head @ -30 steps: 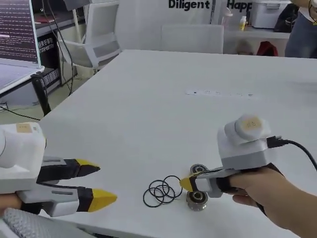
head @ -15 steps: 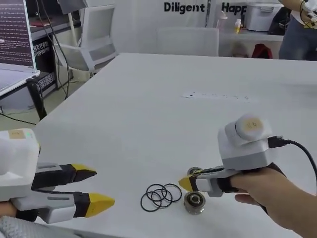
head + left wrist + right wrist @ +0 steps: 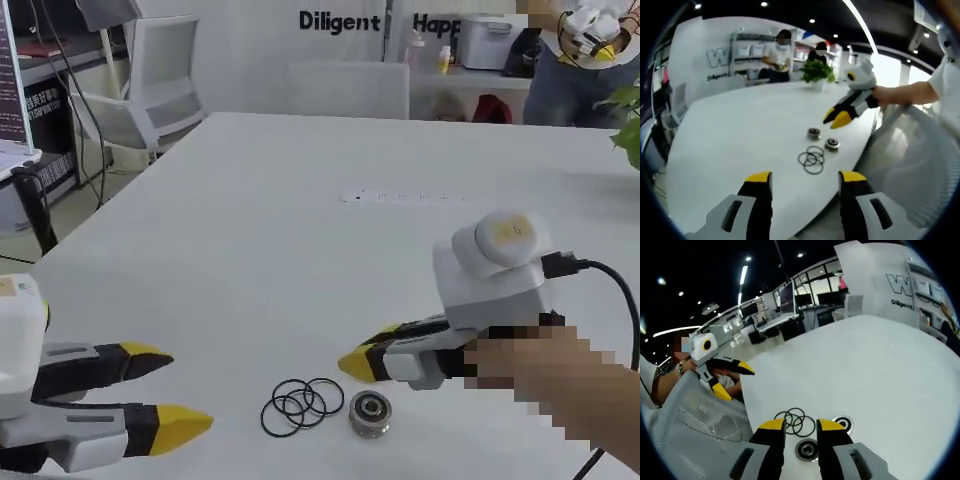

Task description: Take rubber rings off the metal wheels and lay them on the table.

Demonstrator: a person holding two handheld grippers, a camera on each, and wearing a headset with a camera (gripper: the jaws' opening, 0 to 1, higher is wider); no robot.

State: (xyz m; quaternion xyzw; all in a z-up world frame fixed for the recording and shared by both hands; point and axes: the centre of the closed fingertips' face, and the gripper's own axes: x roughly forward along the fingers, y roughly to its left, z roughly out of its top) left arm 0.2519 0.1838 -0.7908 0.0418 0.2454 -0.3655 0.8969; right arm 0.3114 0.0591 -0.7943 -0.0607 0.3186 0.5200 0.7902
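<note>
Several black rubber rings (image 3: 302, 404) lie loose in an overlapping pile on the white table (image 3: 300, 220) near its front edge. One metal wheel (image 3: 370, 413) lies flat just right of them. The left gripper view shows both wheels (image 3: 814, 133) (image 3: 832, 144) beyond the rings (image 3: 811, 159). My right gripper (image 3: 362, 360) hovers just above the wheels, its jaws a little apart with nothing between them. Below its jaws in its own view are the rings (image 3: 795, 421) and two wheels (image 3: 806, 449) (image 3: 844, 423). My left gripper (image 3: 180, 392) stands wide open and empty, left of the rings.
The table's front edge runs close below the rings and wheels. White chairs (image 3: 150, 90) stand at the far left. A person (image 3: 585, 60) stands at the back right beside a green plant (image 3: 628, 130). A mesh chair back (image 3: 695, 430) sits by the table edge.
The head camera has swung right and down. My right gripper has risen a little from the wheels. The rings and wheels lie as before.
</note>
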